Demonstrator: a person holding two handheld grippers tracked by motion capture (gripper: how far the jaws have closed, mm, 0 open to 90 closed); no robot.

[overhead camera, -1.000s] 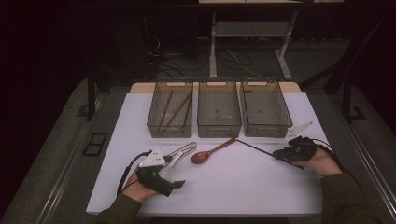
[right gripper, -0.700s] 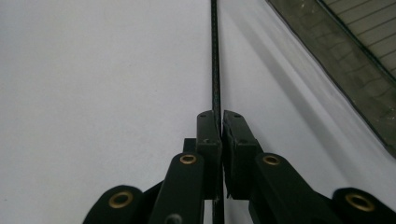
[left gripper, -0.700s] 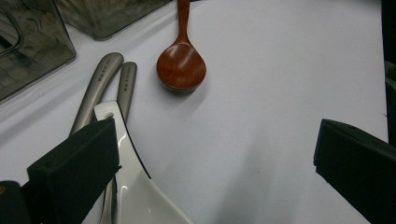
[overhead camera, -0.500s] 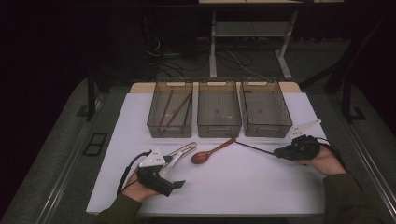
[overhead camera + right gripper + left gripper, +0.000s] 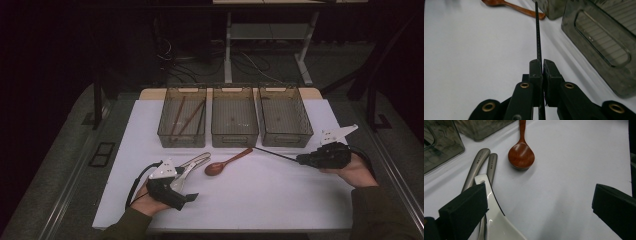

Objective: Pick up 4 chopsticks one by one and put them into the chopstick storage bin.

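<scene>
My right gripper [image 5: 302, 160], clamped on the thin black chopstick [image 5: 275, 154], has lifted it since 1 second ago, tip toward the bins [image 5: 283, 140]. My left gripper [image 5: 536, 205] gapes empty.

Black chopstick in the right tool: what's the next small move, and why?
Probably carry it toward the left bin. The right tool is shut on the black chopstick, and that bin already holds chopsticks, while the middle bin and right bin look empty.

White ladle [image 5: 496, 220] bowl cut off by the bottom edge
</scene>
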